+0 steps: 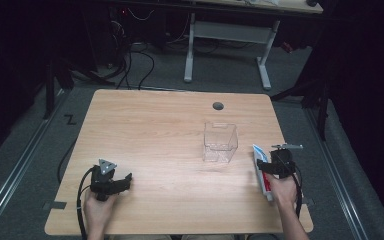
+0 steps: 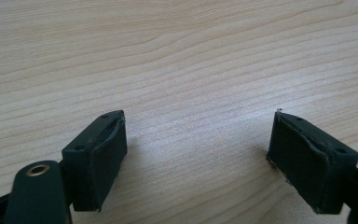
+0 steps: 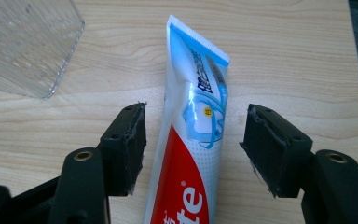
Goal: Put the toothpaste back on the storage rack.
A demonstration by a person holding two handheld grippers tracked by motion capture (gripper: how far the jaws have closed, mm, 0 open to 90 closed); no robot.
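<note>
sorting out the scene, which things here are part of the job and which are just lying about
In the job:
- toothpaste tube, between the open right tongs
- clear box, near the tube

Lying about:
- left tongs, open over bare table
- far desk
- floor cables

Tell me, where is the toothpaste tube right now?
The tube lies flat on the table near its right edge, between the open jaws of the right gripper, just right of the clear box.

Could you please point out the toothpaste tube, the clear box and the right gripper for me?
Toothpaste tube (image 3: pixel 193 140), right gripper view, middle of its printed face.
Clear box (image 1: pixel 220 141), high view, front wall.
Right gripper (image 3: pixel 192 151), right gripper view, midway between its open fingertips.
</note>
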